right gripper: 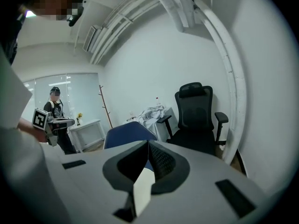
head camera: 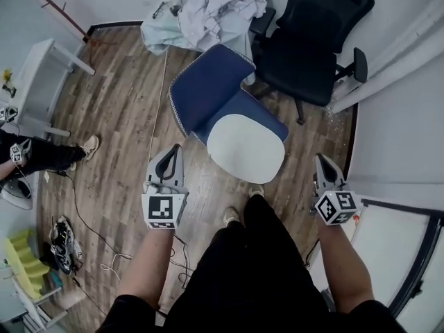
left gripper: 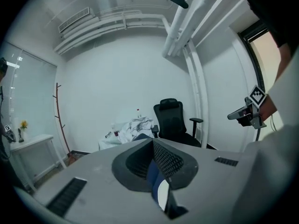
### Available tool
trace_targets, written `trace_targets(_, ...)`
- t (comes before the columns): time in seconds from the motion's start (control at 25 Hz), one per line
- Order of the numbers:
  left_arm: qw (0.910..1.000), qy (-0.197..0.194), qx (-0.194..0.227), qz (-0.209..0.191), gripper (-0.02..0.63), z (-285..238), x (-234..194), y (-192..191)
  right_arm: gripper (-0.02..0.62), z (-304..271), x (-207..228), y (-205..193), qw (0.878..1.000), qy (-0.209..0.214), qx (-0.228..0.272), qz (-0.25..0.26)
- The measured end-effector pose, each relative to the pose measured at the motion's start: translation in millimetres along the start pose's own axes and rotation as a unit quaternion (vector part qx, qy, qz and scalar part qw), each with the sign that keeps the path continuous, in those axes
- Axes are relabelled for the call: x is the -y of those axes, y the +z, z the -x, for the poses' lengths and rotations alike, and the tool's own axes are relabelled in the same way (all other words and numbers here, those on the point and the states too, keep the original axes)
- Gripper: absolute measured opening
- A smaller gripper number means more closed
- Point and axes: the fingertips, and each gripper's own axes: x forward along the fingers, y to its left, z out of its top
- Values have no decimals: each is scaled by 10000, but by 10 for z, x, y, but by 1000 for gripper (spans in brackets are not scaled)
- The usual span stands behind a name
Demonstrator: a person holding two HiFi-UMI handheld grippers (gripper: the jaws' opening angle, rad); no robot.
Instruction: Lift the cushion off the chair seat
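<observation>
A white cushion [head camera: 246,149] lies on the seat of a blue chair [head camera: 208,89] on the wooden floor, just ahead of my feet. My left gripper [head camera: 177,148] is at the cushion's near left, apart from it, its jaws together with nothing in them. My right gripper [head camera: 320,158] hangs to the right of the cushion, also shut and empty, a little farther off. In the left gripper view the cushion [left gripper: 162,195] and the blue chair [left gripper: 153,171] show as a sliver between the jaws. The right gripper view shows the cushion [right gripper: 142,190] and the chair back [right gripper: 126,136].
A black office chair [head camera: 312,40] stands behind the blue chair at the right. A heap of white cloth [head camera: 208,12] lies at the back. A white table [head camera: 35,75] and another person [head camera: 41,155] are at the left. Cables [head camera: 62,241] trail over the floor at the lower left.
</observation>
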Motion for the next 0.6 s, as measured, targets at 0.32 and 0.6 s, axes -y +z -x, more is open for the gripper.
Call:
trace_targets(0.32,9997,-61,-250,-22,5,-518,128,-299,12,-529,257,-294,9991,304,-257,-150)
trace_targets(0.6,9988,-35,-328,363,5,-858,341,-660,13,-923,527,-917,9976,349,-477,-349)
